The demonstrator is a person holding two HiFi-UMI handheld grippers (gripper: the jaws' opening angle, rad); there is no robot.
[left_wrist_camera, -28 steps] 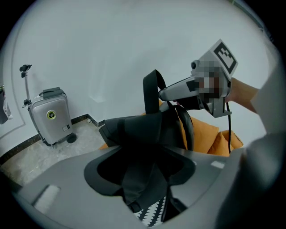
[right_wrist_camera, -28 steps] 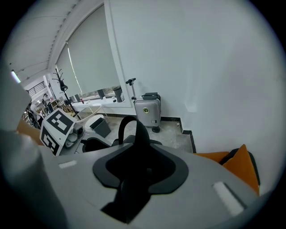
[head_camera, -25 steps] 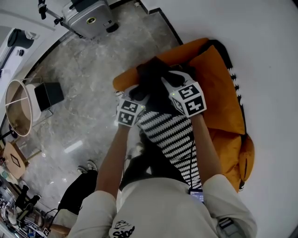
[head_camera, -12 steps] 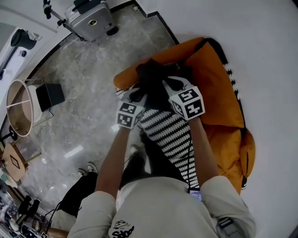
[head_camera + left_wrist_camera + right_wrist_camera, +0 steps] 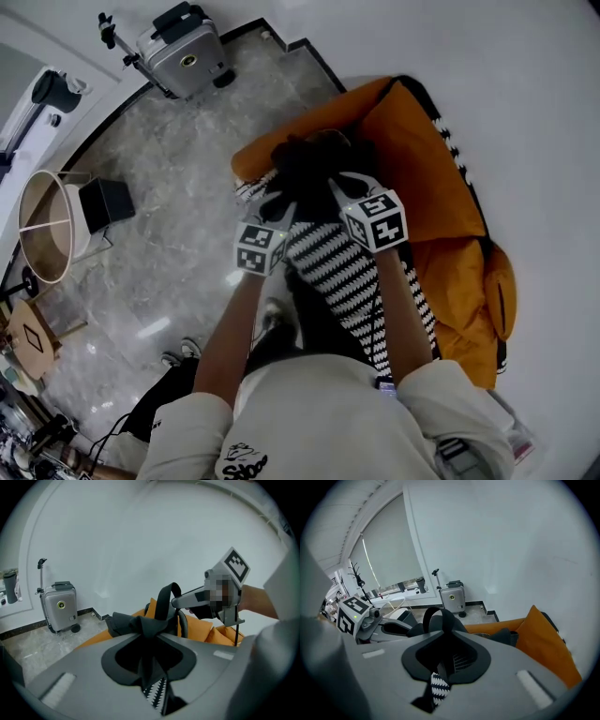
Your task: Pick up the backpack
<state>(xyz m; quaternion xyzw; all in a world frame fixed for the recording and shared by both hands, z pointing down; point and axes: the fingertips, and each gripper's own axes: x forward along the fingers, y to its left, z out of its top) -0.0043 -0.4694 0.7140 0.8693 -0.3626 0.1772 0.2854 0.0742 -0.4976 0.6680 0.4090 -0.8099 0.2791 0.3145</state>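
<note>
Grey marble floor [image 5: 178, 187] is running up to a plain white wall [image 5: 525, 94], and an orange fabric beanbag lounger [image 5: 422, 187] is lying against that wall at right. At centre, one black backpack with black-and-white zigzag panel [image 5: 342, 272] is hanging from both tools over the lounger's left edge. On one side the left gripper [image 5: 149, 639] is pinching its bunched black top fabric, jaws having just been closing on it. Beside it the right gripper [image 5: 442, 658] is clamping more of that fabric, its jaws likewise just drawn in. At far left, a silver hard-shell suitcase [image 5: 183, 42] is standing by the wall.
</note>
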